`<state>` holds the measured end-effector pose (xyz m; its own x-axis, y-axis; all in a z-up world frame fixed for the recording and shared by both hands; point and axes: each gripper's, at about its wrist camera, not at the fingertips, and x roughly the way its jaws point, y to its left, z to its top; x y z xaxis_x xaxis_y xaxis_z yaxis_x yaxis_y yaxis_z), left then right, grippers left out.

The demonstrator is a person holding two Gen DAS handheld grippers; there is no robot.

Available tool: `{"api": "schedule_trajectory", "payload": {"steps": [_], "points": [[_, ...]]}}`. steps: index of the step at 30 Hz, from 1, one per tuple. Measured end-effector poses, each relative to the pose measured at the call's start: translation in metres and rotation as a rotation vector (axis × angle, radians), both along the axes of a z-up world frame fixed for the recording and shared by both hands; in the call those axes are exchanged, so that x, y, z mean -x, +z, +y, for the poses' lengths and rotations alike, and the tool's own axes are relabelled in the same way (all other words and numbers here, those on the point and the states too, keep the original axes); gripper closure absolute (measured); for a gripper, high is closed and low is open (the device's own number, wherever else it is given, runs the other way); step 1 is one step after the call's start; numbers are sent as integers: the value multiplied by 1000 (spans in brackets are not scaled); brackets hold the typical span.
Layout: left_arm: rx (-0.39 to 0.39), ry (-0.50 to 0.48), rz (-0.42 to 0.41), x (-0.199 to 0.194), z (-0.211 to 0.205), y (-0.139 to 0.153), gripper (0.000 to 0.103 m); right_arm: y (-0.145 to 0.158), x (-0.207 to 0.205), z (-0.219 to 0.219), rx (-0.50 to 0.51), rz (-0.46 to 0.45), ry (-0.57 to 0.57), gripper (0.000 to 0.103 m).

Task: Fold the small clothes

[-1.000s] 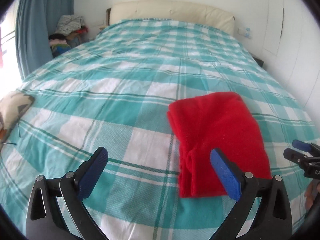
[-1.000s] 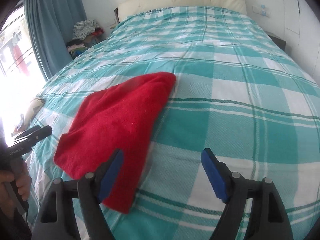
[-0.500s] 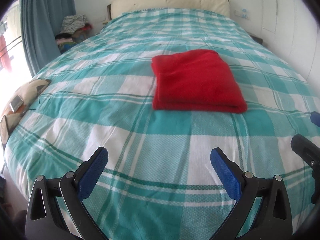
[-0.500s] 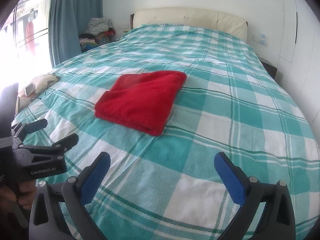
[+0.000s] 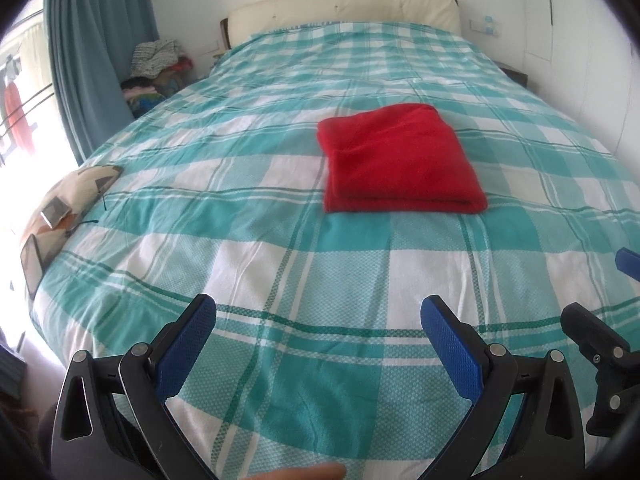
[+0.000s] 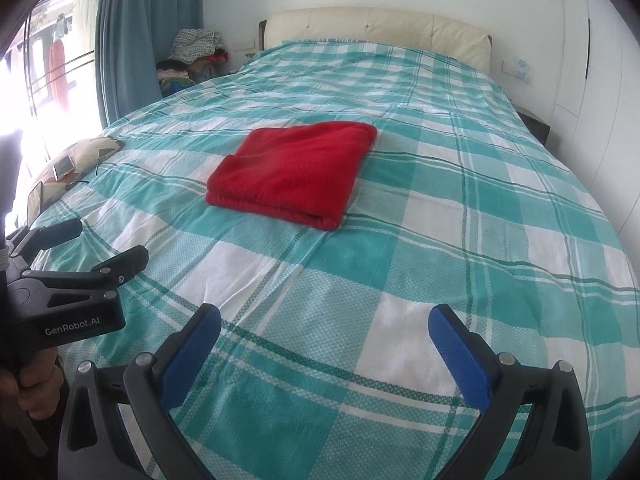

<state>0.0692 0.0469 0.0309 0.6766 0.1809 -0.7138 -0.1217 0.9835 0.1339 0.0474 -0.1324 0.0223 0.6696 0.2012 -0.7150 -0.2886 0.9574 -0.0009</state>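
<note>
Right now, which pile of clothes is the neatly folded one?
The red garment lying flat in the middle of the checked bedspread. The other pile, in the corner by the blue curtain, is a loose, mixed-colour heap.

A red cloth (image 6: 294, 174) lies folded into a neat, flat square on the bed (image 6: 500, 208). The bed has a cover with green and white checks. At the bottom, the right gripper (image 6: 325, 338) has its blue jaws spread wide with nothing between them. It is well apart from the red cloth. At the left edge is the left gripper (image 6: 96, 242), black, with its jaws apart too. A hand (image 6: 28, 394) holds its handle. A patterned pillow (image 6: 76, 162) sits at the left side of the bed. Far off is a cream headboard (image 6: 376, 26), a blue curtain (image 6: 140, 40) and a pile of clothes (image 6: 192, 56) in the corner.
</note>
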Motion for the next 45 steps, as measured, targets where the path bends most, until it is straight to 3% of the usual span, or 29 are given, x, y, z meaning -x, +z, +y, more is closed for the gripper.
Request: {"api": "schedule_trajectory", "payload": {"steps": [4,10,16,32,45], "points": [[40,7,47,25,8,5,0,11,22,0,-6,23,-3,1],[67,2,39,63,7,24,0,42,58,3,-30,14,19,1],[94,-9,24,73,2,47,0,69,74,11,-15,-14,48,1],[74,43,8,74,7,64,0,82,78,12,4,-25,27,1],[124,7,8,73,5,61,0,77,74,6,4,-13,9,1]]}}
